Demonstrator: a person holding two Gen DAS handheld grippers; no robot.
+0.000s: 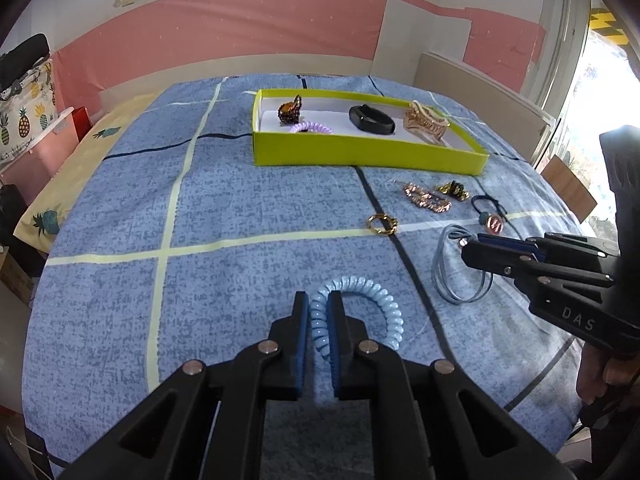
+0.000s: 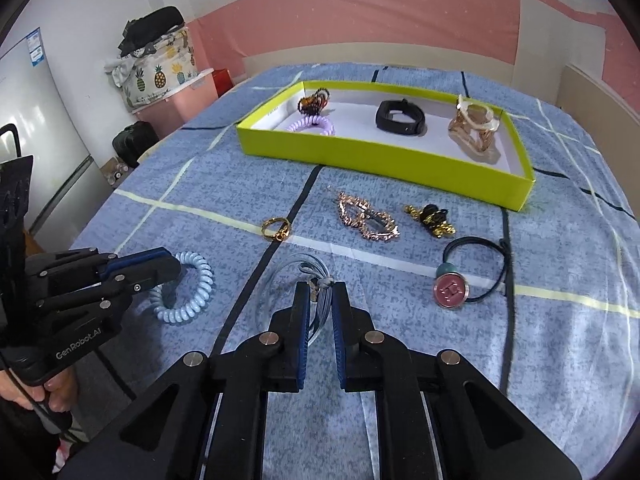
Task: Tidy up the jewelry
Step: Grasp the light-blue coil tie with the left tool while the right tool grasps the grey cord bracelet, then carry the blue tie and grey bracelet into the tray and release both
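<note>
A light blue coil hair tie (image 1: 384, 304) lies on the blue checked bedspread, and my left gripper (image 1: 320, 300) is shut on its left side. The right wrist view shows the same coil hair tie (image 2: 200, 280) in the left gripper (image 2: 176, 270). My right gripper (image 2: 321, 290) is shut on a thin grey-blue cord loop (image 2: 280, 276), which lies flat on the cover. From the left wrist the right gripper (image 1: 466, 250) pinches the cord loop (image 1: 440, 280) at its top. A yellow-green box (image 2: 360, 156) farther back holds a brown beaded clip, a purple coil tie, a black band and a gold chain piece.
Loose between grippers and box lie a gold ring (image 2: 276, 228), a rose-gold clip (image 2: 368, 220), a black-and-gold piece (image 2: 434, 220) and a dark hair tie with a pink charm (image 2: 452, 290). Pink storage bins (image 2: 168, 108) stand beyond the bed's left edge.
</note>
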